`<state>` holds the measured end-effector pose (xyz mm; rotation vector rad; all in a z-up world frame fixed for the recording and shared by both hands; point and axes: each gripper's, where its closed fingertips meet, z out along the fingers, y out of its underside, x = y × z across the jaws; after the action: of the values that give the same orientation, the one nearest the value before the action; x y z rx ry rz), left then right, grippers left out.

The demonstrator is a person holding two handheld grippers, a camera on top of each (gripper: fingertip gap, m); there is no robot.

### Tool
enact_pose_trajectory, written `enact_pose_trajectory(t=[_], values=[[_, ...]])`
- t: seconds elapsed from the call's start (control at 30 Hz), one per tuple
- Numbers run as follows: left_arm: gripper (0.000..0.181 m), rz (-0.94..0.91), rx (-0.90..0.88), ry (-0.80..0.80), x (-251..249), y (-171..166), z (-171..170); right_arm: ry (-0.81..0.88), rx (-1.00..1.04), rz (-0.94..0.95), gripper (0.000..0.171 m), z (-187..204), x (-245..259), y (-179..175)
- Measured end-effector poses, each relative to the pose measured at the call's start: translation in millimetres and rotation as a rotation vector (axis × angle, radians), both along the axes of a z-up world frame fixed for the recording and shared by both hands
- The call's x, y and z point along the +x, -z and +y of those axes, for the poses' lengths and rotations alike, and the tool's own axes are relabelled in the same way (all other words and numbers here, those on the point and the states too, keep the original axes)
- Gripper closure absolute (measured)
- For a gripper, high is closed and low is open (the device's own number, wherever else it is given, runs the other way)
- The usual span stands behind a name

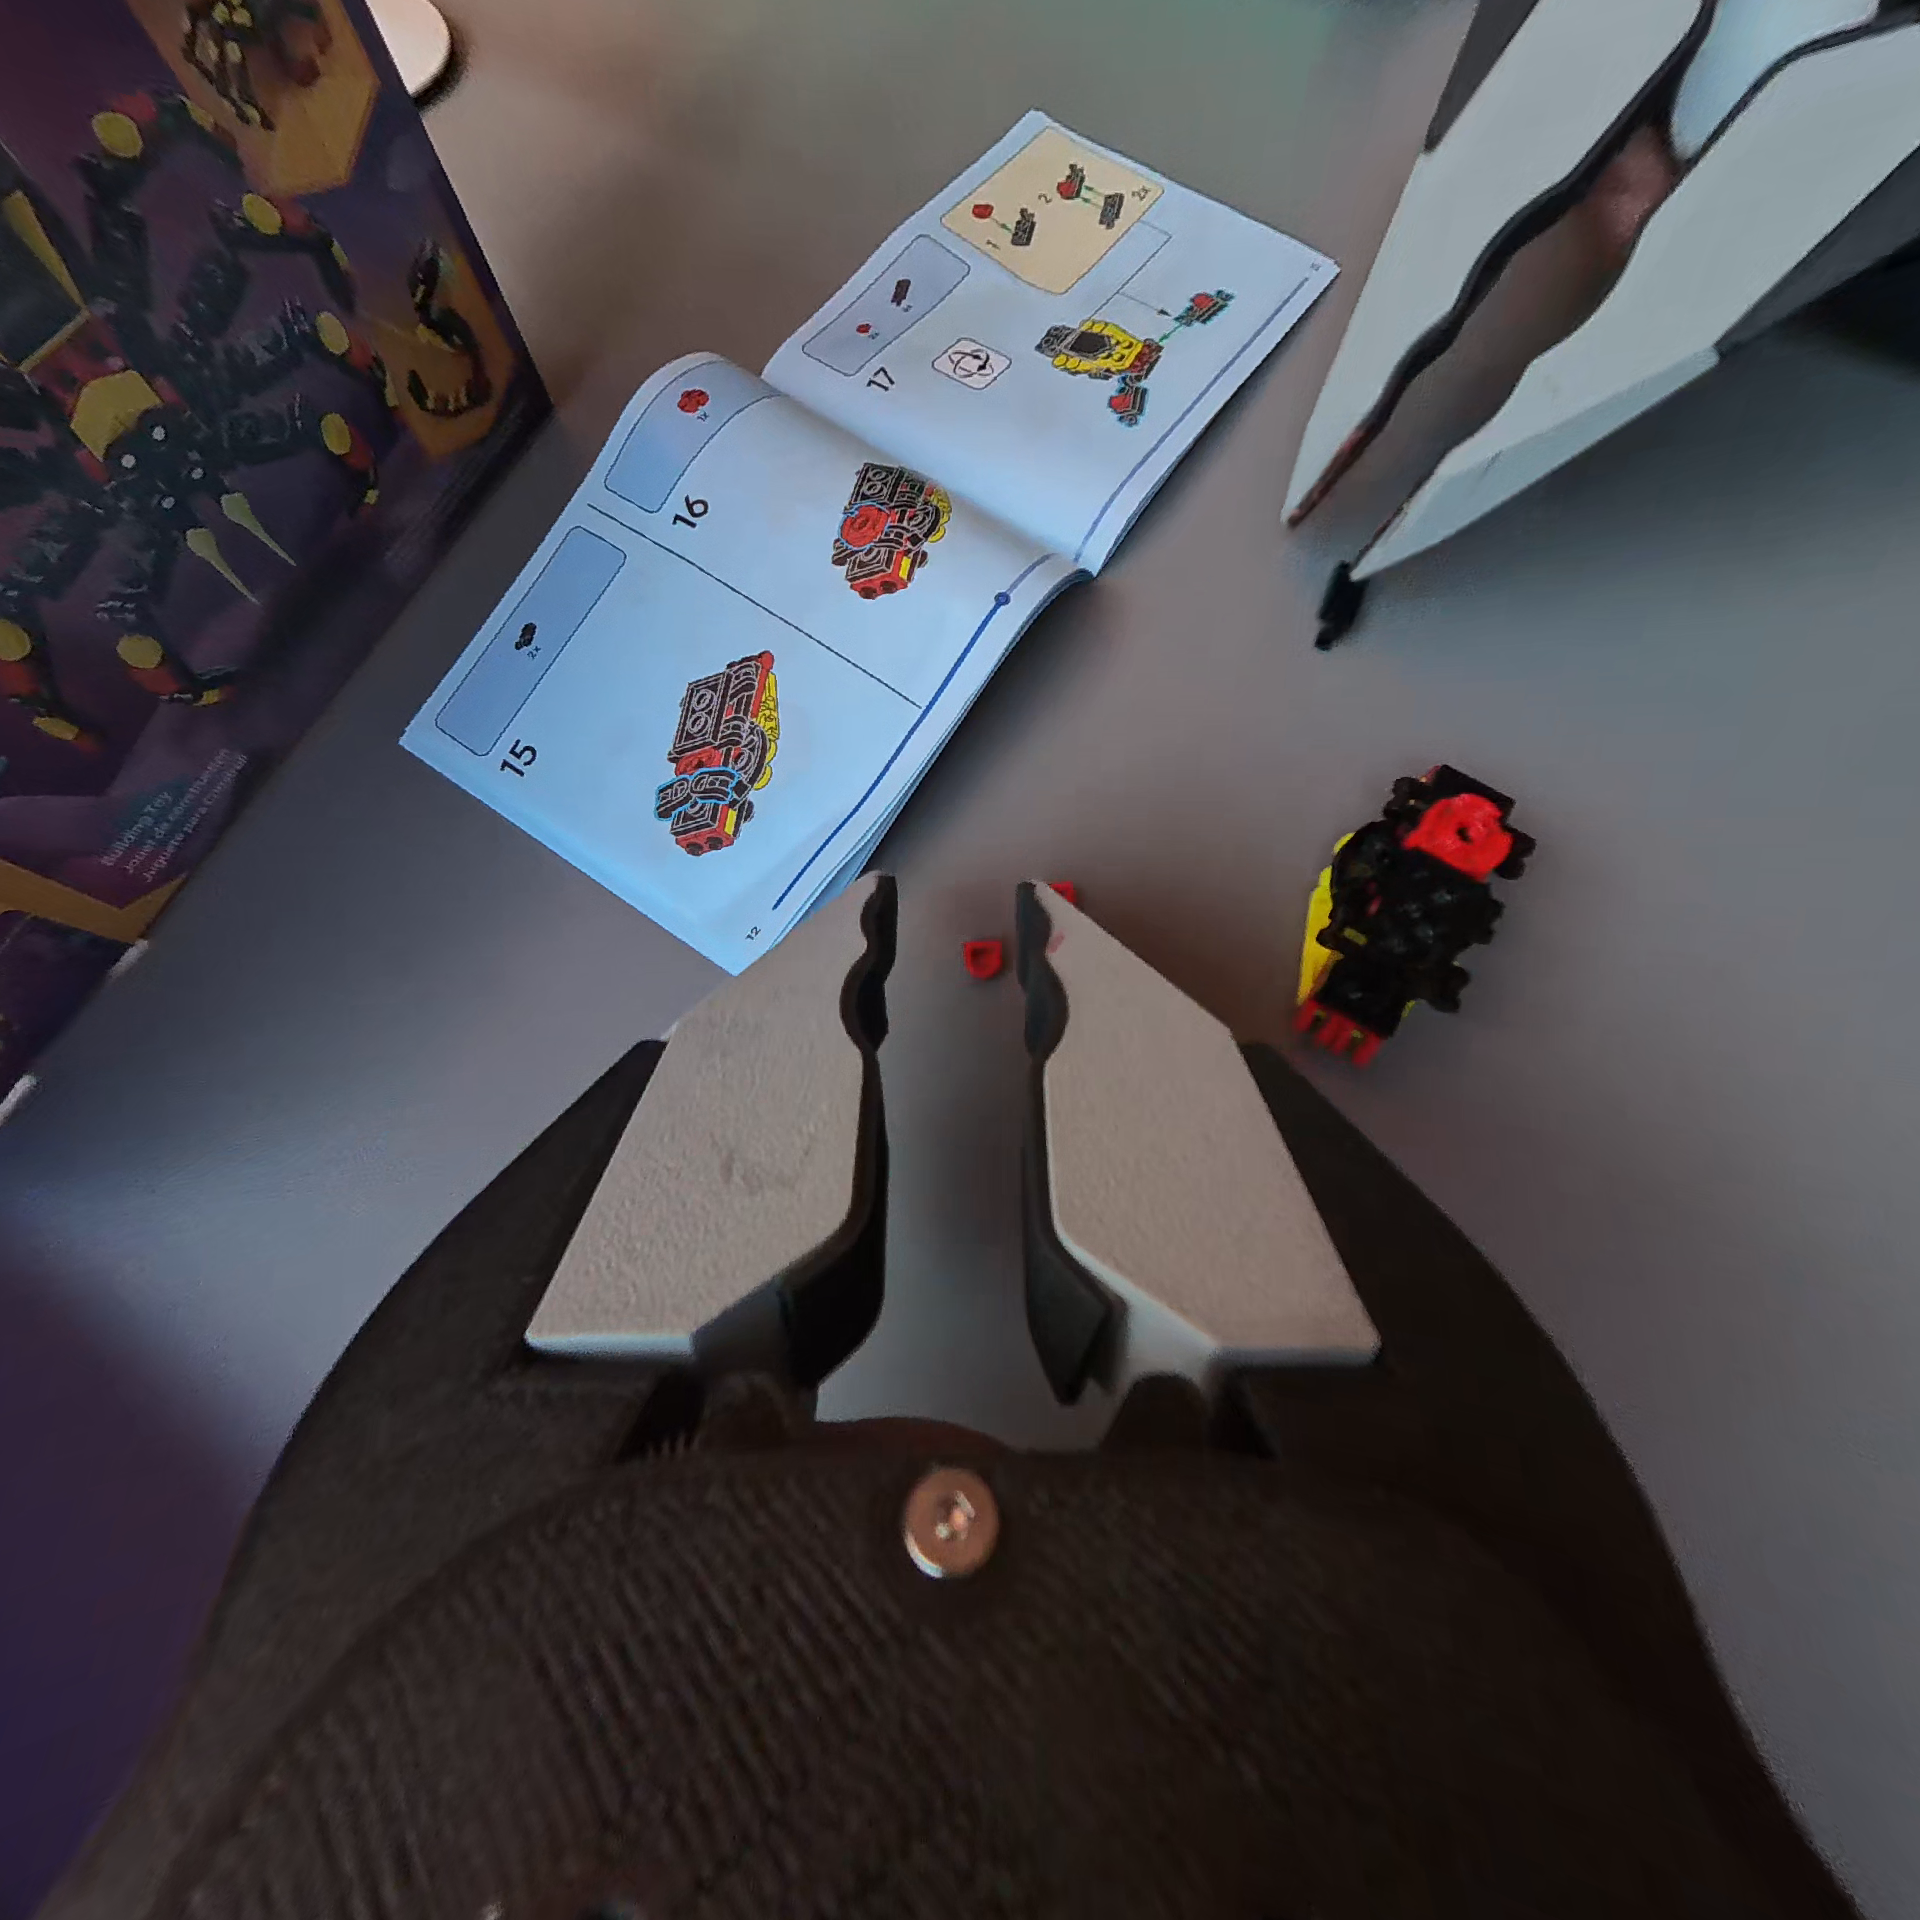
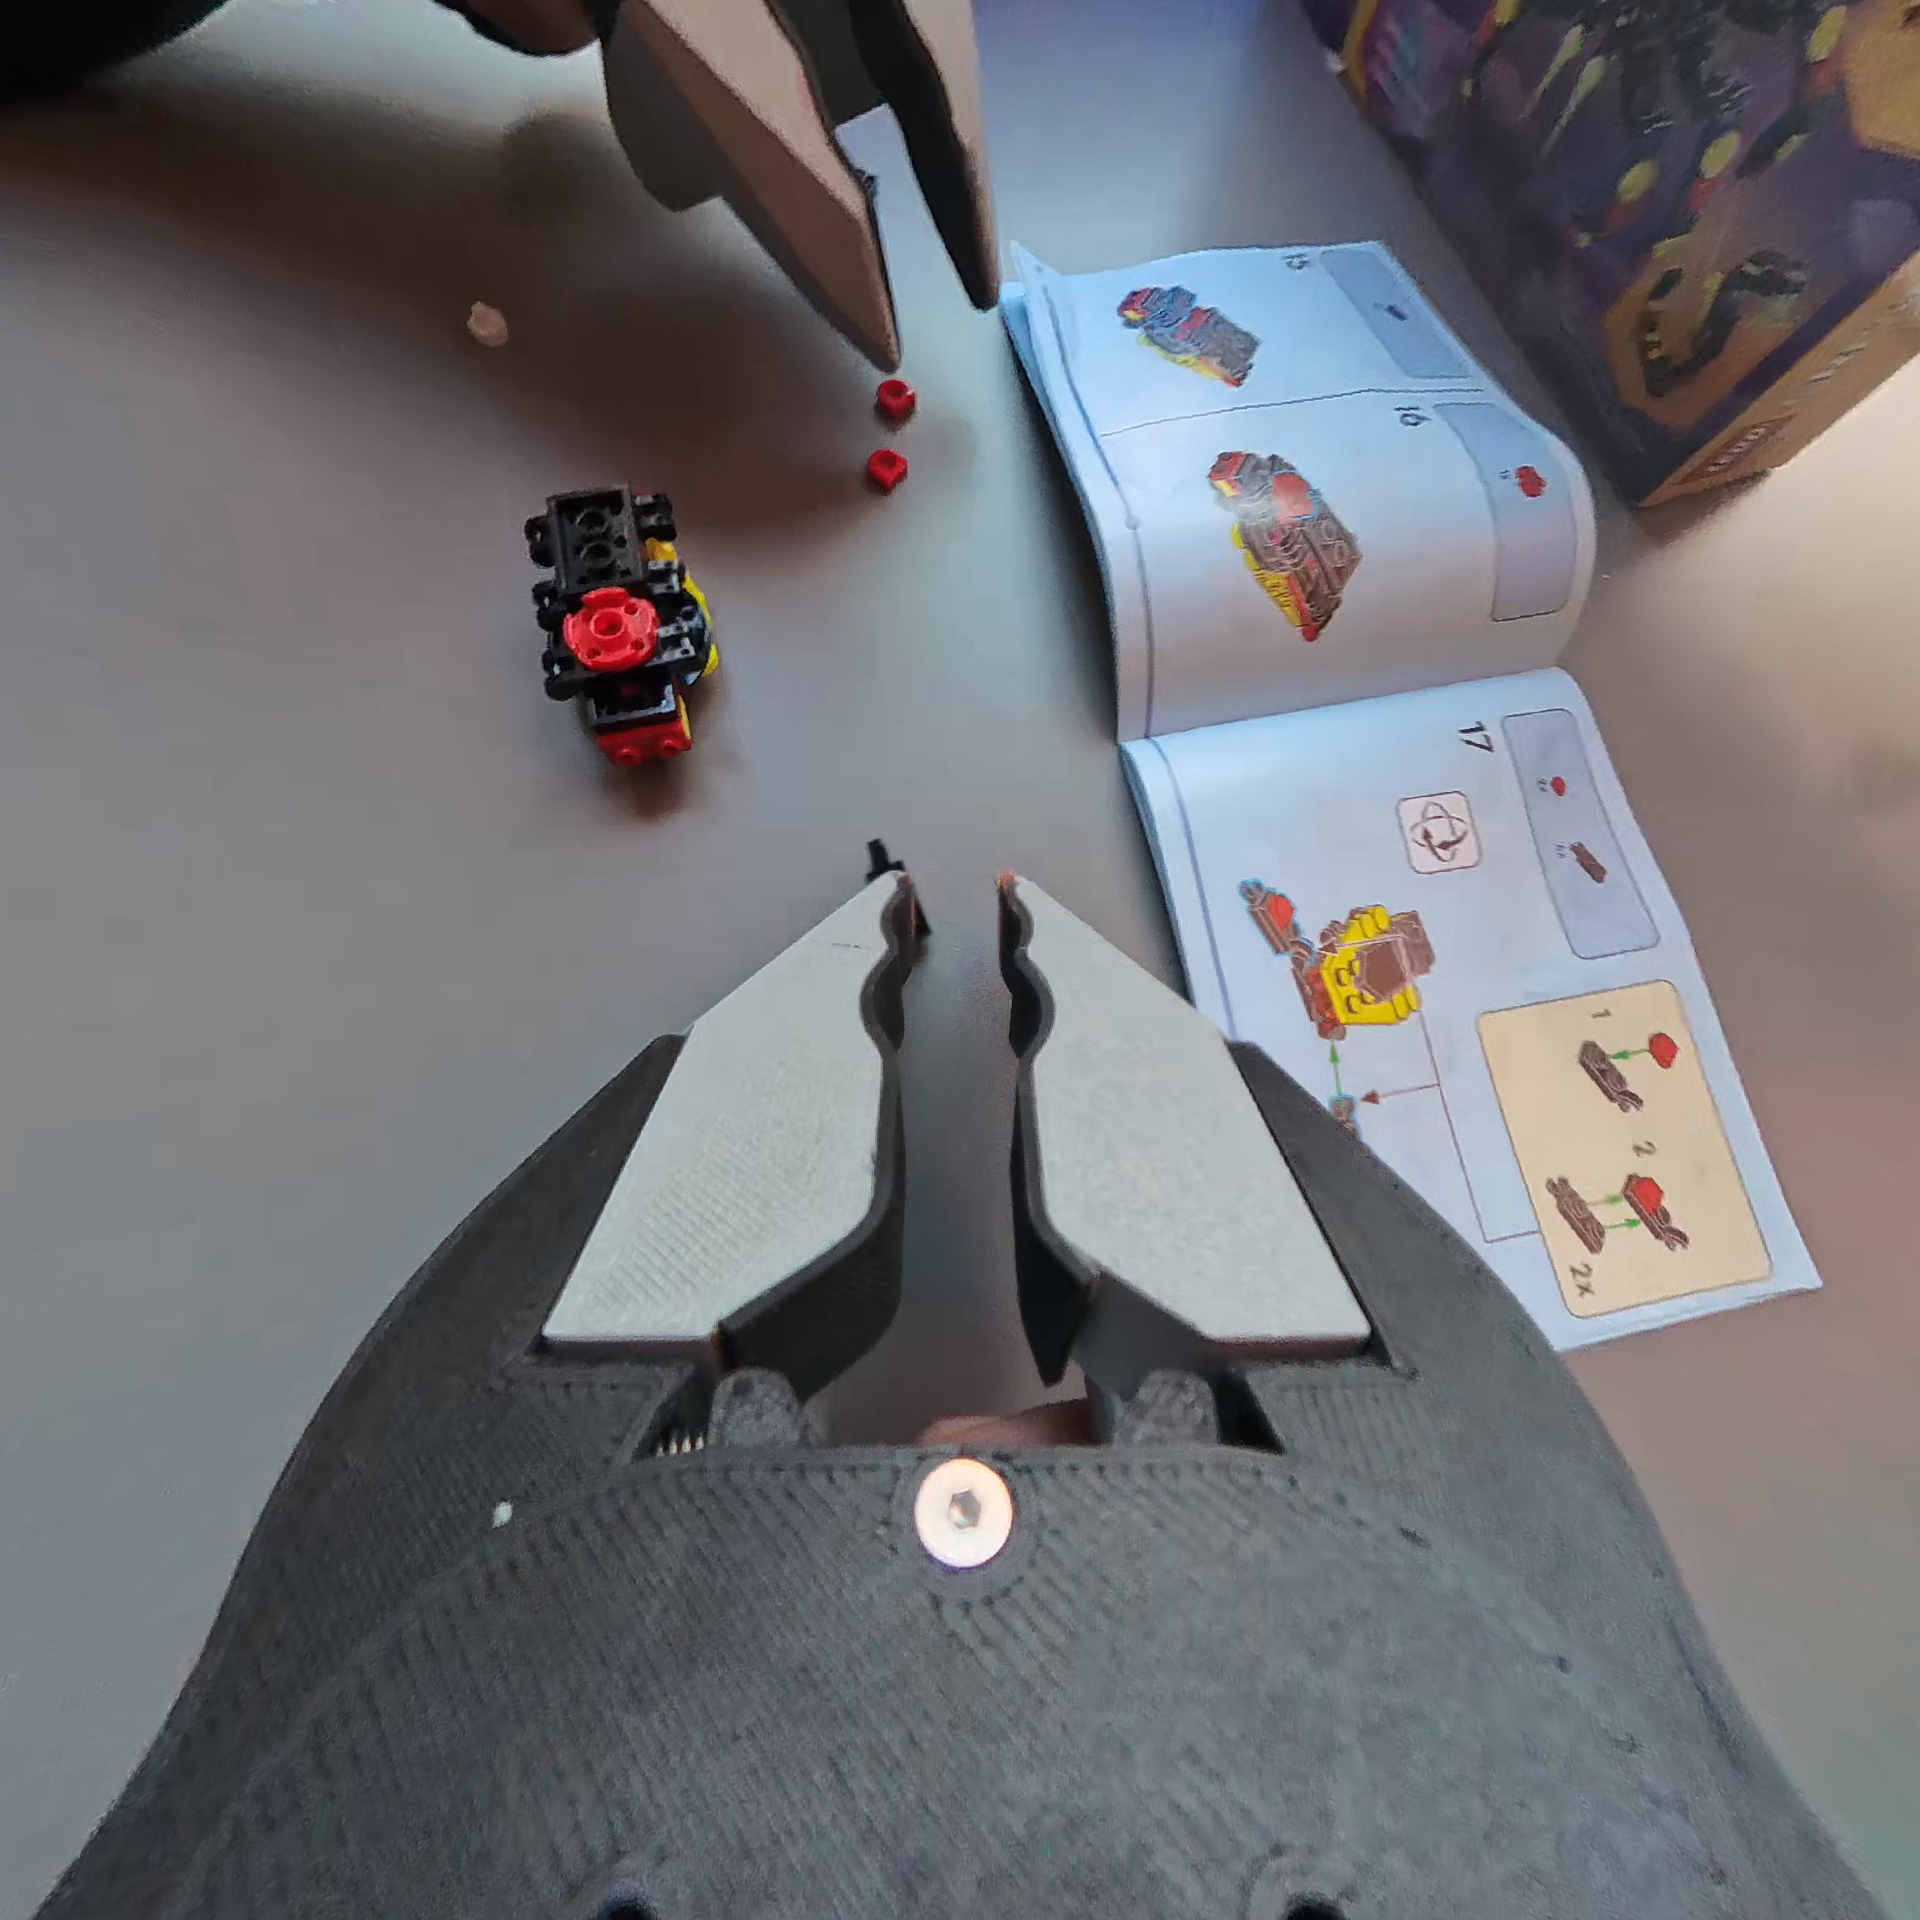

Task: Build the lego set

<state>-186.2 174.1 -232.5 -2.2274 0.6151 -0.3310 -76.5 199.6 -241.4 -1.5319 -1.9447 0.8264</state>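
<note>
- Closest thing to either camera is its own gripper: the left gripper [image 1: 956, 904] has its jaws spread with nothing between them, hovering low over the grey table [image 1: 1558, 1351] right by two tiny red studs [image 2: 894, 400].
- One red stud [image 1: 982, 956] sits just past the gap between the left fingertips; the other is mostly hidden behind the right-hand finger in the left wrist view.
- The right gripper [image 2: 951, 883] is also parted and not clamping anything. A small black piece [image 2: 881, 858] pokes out at the tip of one finger, touching or just beside it; honestly can't tell if it's stuck on or lying on the table.
- The half-built model [image 2: 618, 623], black with yellow and red bits and a round red plate on top, stands on the table between the two grippers, untouched.
- The instruction booklet [image 2: 1351, 727] lies open beside it, with the purple set box [image 1: 208, 416] further out.
- My worry: those studs are tiny and loose. Come down a bit off-centre and a fingertip probably flicks one away, maybe under the booklet.
- A careless swing could also topple the model.
</note>
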Motion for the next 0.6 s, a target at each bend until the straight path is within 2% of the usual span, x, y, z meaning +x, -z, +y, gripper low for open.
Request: enact_pose_trajectory(t=[0.27, 0.6], values=[[0.162, 0.03, -0.002, 0.037, 5, 3, -4, 0.033, -0.018, 0.044, 0.159, 6, -1, -10], [0.162, 0.055, -0.014, 0.062, 8, 8, -7, -0.068, -0.001, -0.007, 0.156, -8, 4, 1]])
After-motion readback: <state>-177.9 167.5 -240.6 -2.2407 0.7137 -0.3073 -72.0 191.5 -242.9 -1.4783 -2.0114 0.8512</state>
